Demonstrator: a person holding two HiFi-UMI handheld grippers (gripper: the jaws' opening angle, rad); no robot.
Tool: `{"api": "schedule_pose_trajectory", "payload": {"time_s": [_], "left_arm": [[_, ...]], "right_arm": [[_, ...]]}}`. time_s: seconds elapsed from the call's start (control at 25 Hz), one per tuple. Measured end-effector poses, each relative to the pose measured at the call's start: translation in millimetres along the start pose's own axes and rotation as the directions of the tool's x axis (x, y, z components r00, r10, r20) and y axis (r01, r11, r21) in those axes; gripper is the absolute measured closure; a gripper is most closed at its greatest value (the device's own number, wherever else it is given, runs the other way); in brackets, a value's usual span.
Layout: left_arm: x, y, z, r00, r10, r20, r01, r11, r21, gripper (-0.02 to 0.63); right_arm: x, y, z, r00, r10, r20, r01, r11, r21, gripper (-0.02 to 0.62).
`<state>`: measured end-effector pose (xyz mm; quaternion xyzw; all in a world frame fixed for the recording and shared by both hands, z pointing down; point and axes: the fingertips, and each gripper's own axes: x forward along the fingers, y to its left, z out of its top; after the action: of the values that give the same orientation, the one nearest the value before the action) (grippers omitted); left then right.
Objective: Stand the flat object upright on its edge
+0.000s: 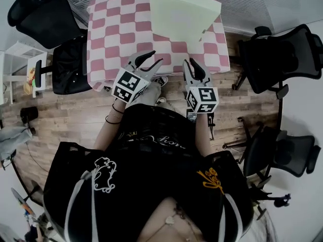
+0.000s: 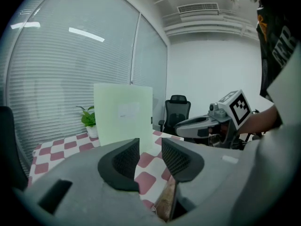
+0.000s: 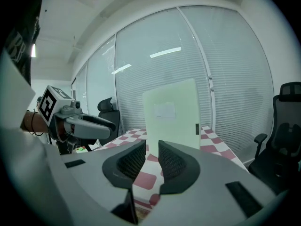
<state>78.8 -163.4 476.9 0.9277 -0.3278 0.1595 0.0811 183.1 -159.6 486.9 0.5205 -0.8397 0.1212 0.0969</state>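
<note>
The flat object is a pale green board [image 1: 184, 16] with a small white label. It stands upright on the pink-and-white checked table [image 1: 116, 34], toward its far side, and nothing touches it. It also shows upright in the left gripper view [image 2: 123, 119] and the right gripper view [image 3: 170, 114]. My left gripper [image 1: 154, 58] hovers at the table's near edge, well short of the board. Its jaws [image 2: 150, 149] stand a narrow gap apart with nothing between them. My right gripper [image 1: 191, 62] is level beside it, its jaws [image 3: 152, 157] also slightly apart and empty.
Black office chairs stand left [image 1: 45, 19] and right [image 1: 282, 54] of the table. A potted plant [image 2: 88, 119] sits at the table's far edge by the blinds. A white side shelf [image 1: 20, 69] is at the far left. Wooden floor lies below the grippers.
</note>
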Motion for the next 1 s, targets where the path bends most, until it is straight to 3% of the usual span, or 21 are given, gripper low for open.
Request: {"api": "schedule_pose_trajectory", "payload": {"time_s": [0.36,0.72,1.0], "left_arm": [[-22,-26,-12,1.0,-0.003,-0.008,0.002,0.998,-0.067,0.449],[-25,-30,1,1.0,-0.031,-0.004,0.031,0.999,-0.041,0.449],[-57,-22,-1,0.998,-0.065,0.007,0.065,0.998,-0.003,0.449]], "right_arm": [[-32,17,-21,1.0,0.008,0.001,-0.008,0.999,0.042,0.542],[-39,12,-17,1.0,-0.024,0.013,0.023,0.998,0.056,0.555],[-29,52,-11,1.0,-0.024,0.021,0.023,0.999,0.049,0.555]]}}
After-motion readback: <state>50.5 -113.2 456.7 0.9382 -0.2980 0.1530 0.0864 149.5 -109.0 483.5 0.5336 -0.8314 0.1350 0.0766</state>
